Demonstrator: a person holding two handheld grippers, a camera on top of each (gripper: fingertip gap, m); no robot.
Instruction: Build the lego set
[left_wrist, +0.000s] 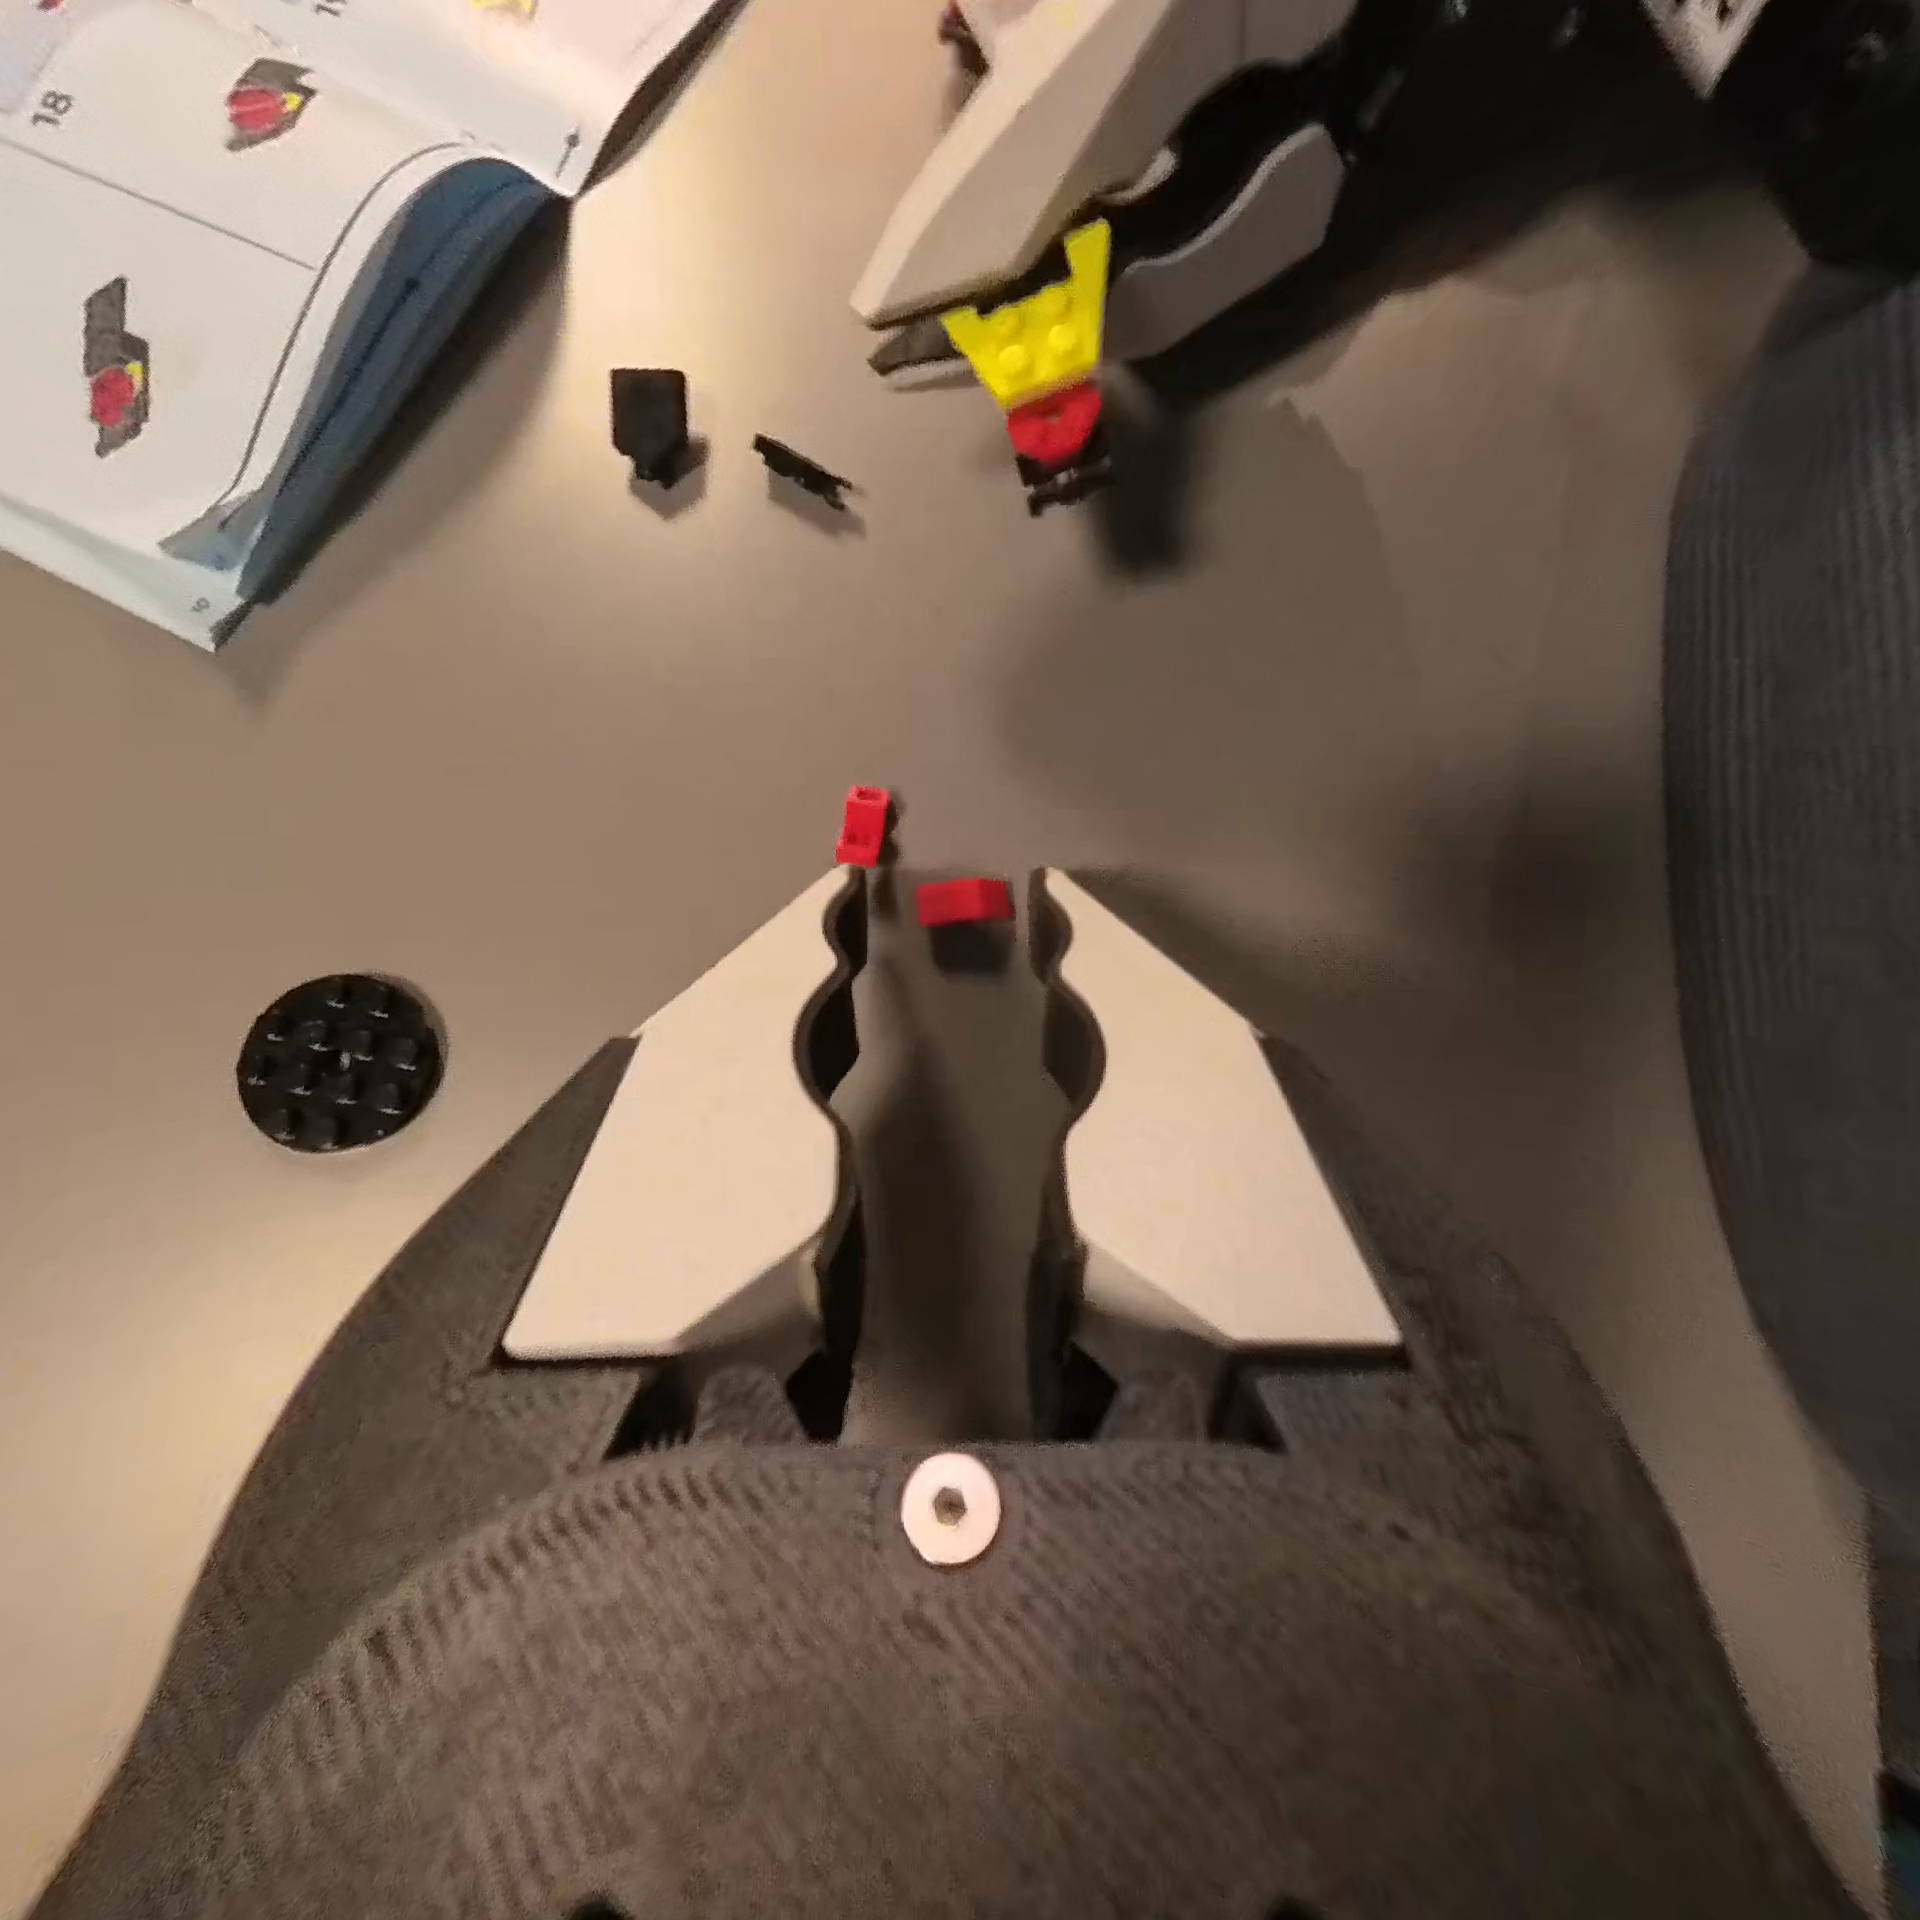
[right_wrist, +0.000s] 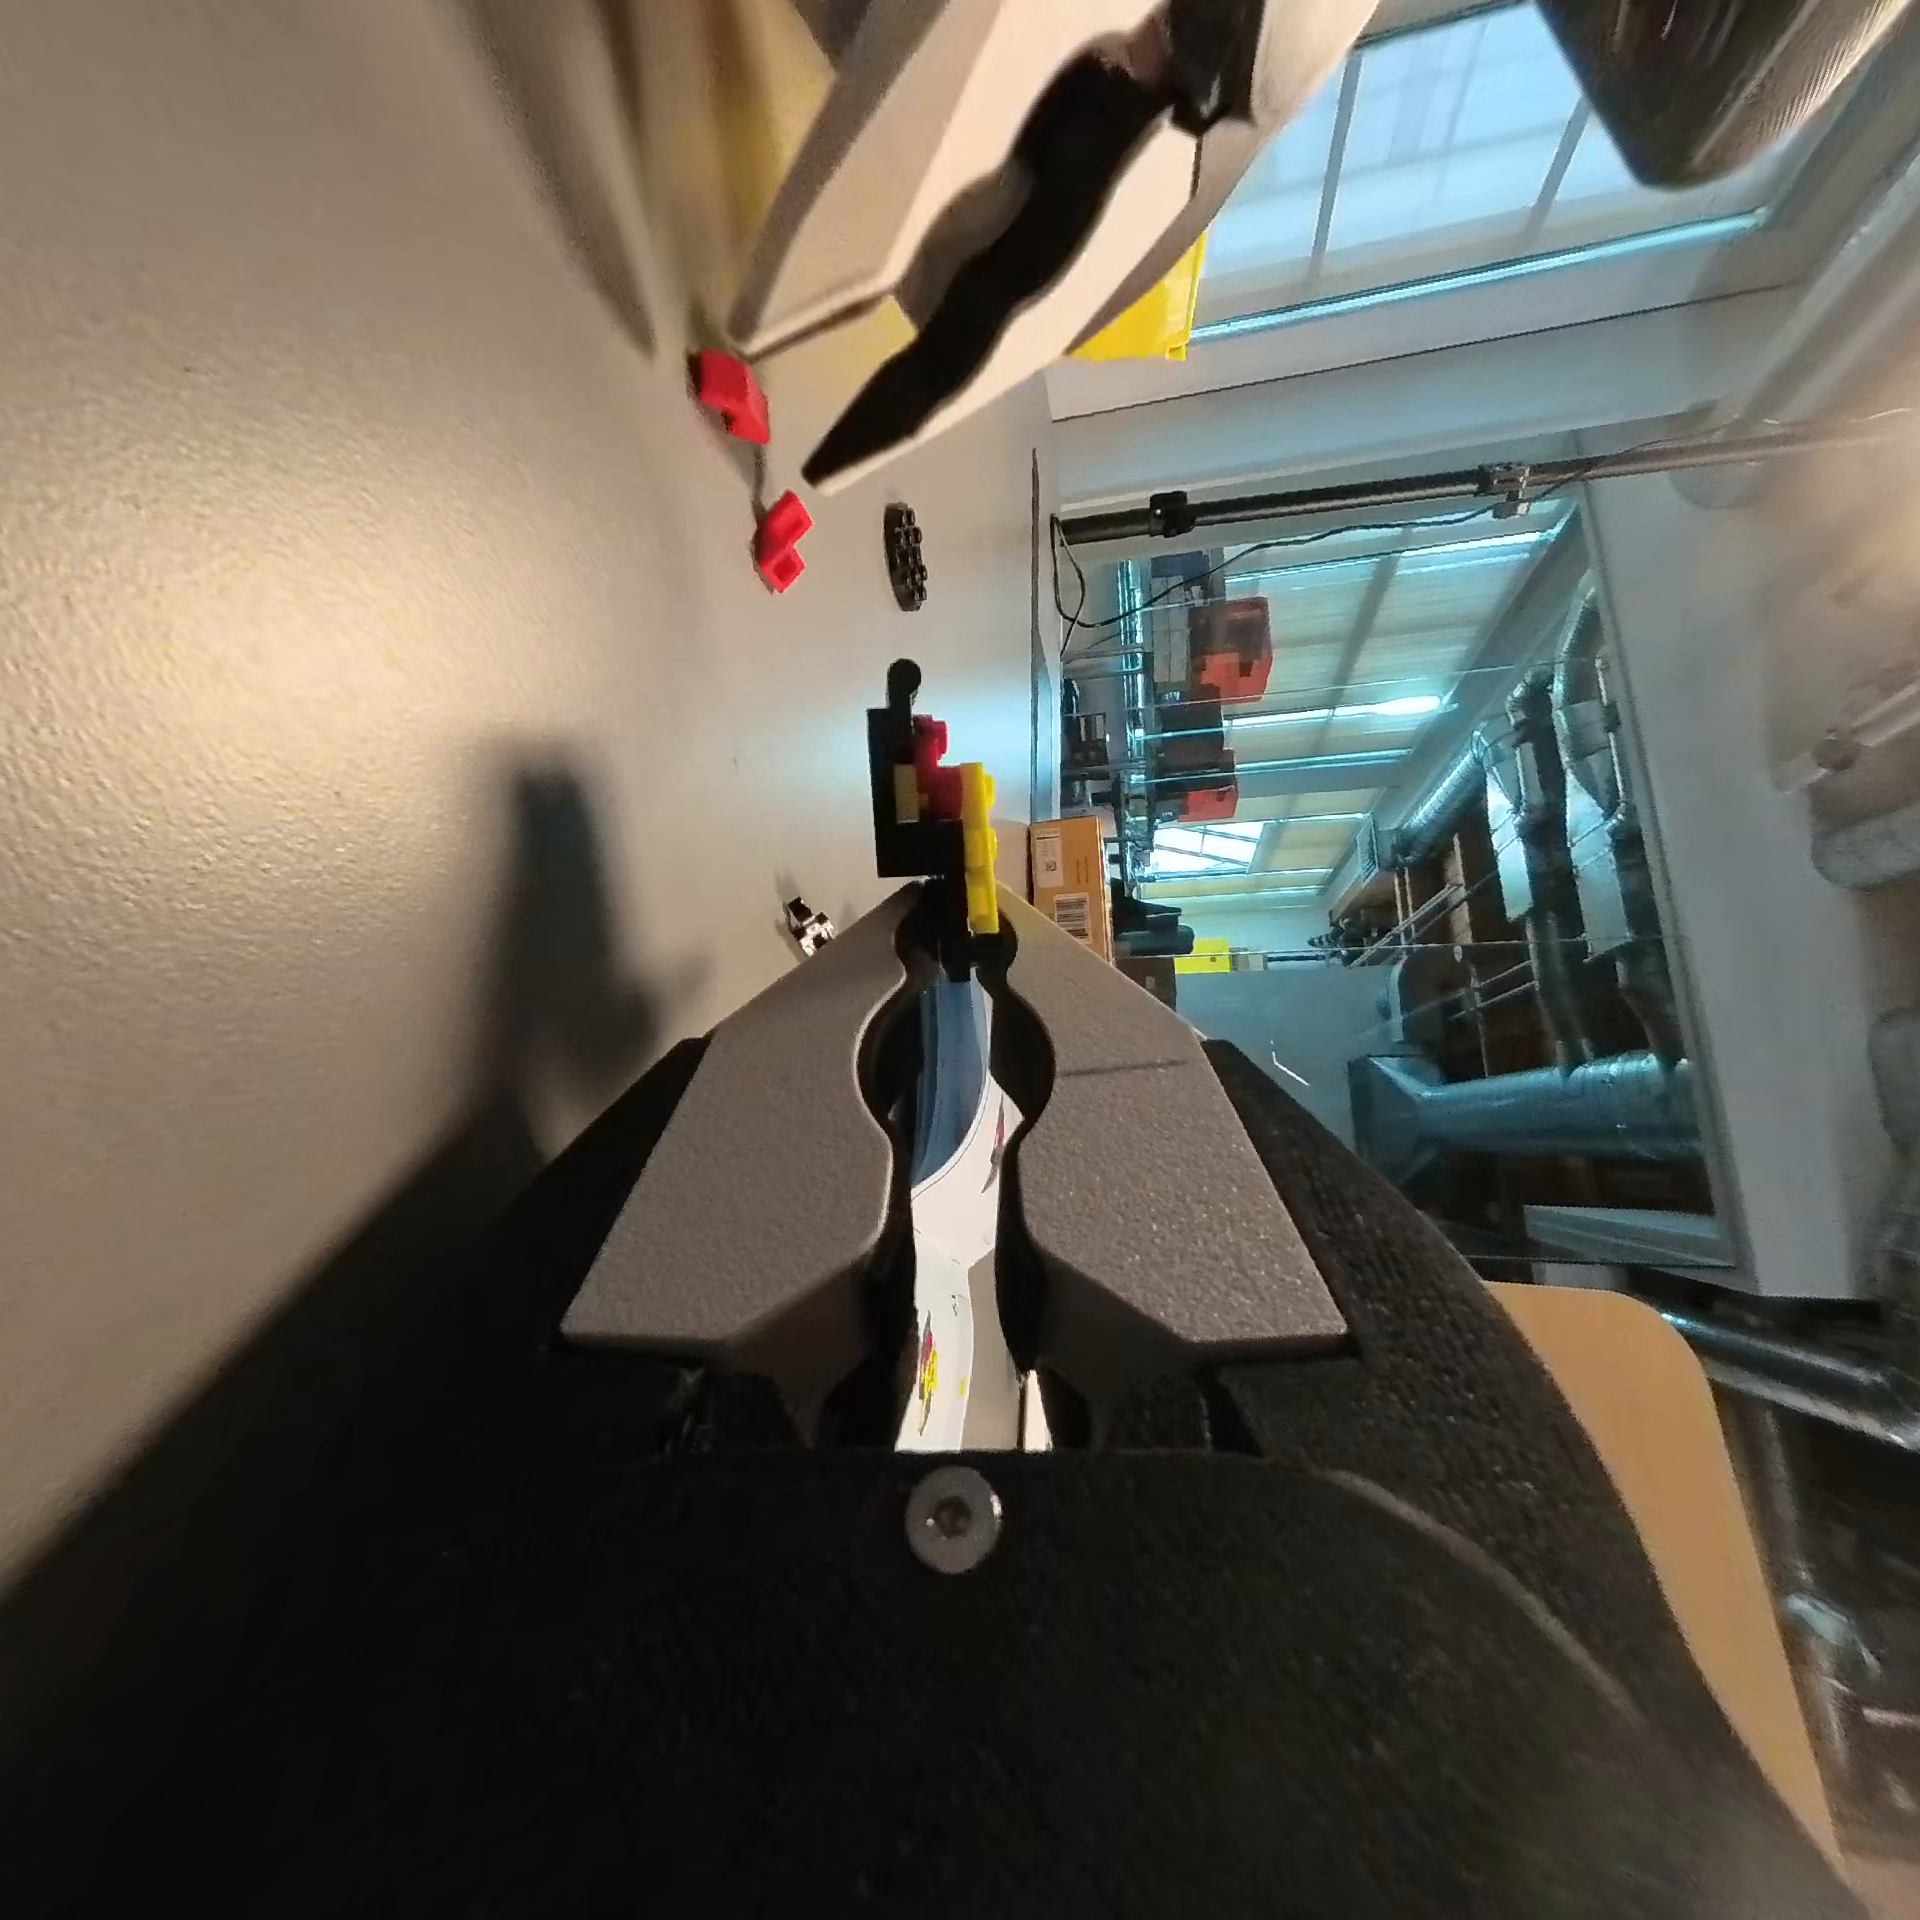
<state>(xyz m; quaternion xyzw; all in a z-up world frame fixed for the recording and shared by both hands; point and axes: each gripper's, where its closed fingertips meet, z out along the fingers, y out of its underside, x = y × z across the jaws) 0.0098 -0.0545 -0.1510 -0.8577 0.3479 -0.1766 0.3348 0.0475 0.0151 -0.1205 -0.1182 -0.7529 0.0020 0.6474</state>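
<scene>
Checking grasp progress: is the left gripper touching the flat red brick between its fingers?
Apart. The left wrist view shows bare table on both sides of the flat red brick inside the open left gripper.

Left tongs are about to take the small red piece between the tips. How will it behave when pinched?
The red piece looks tiny and hard, so probably rigid and very light. It lies flat on the smooth table; a nudge likely slides it. Its sloped face may squirt out of the left tongs.

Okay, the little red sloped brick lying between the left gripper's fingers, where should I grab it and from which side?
Take the red sloped brick across its two short ends, coming down from above. It lies flat on the table, long side crosswise, already within the left gripper's open jaws. Avoid the slanted face; likely slippery. Mind the other red brick close by.
</scene>
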